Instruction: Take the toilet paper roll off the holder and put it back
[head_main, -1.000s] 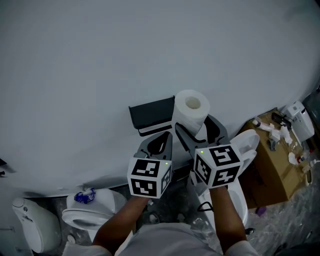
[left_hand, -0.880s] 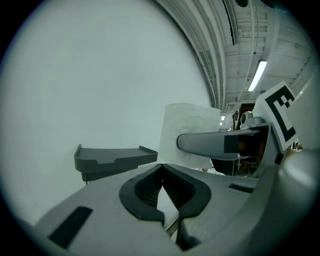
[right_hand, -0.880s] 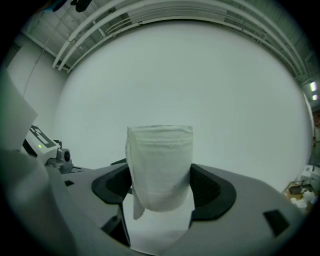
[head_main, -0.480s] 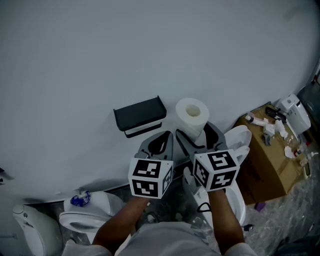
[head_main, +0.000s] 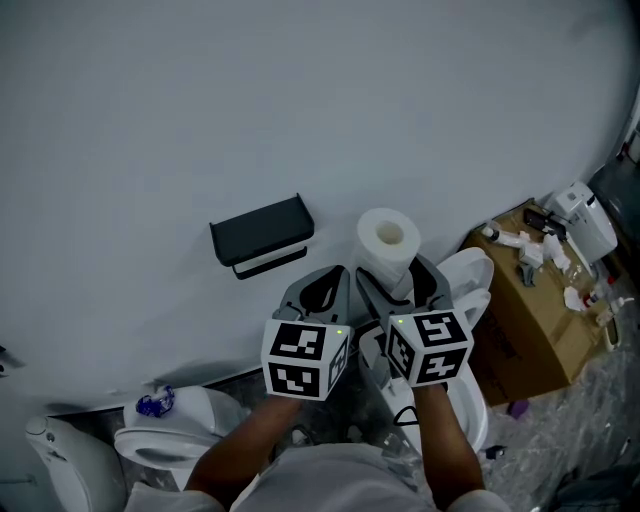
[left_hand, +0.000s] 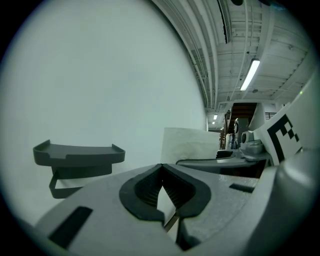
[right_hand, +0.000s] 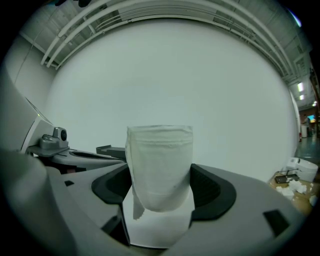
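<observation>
Removal is judged done: the toilet paper roll (head_main: 386, 243) is clamped upright by the right gripper (head_main: 398, 283), right of the holder (head_main: 262, 234), the left gripper (head_main: 318, 290) fingers are pressed together empty, and re-seating is called for.

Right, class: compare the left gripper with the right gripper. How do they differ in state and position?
The left gripper has its jaws together on nothing; the right gripper is clamped on the toilet paper roll. The left gripper sits nearer the empty black holder; the right gripper is farther from it. Both point at the white wall.
</observation>
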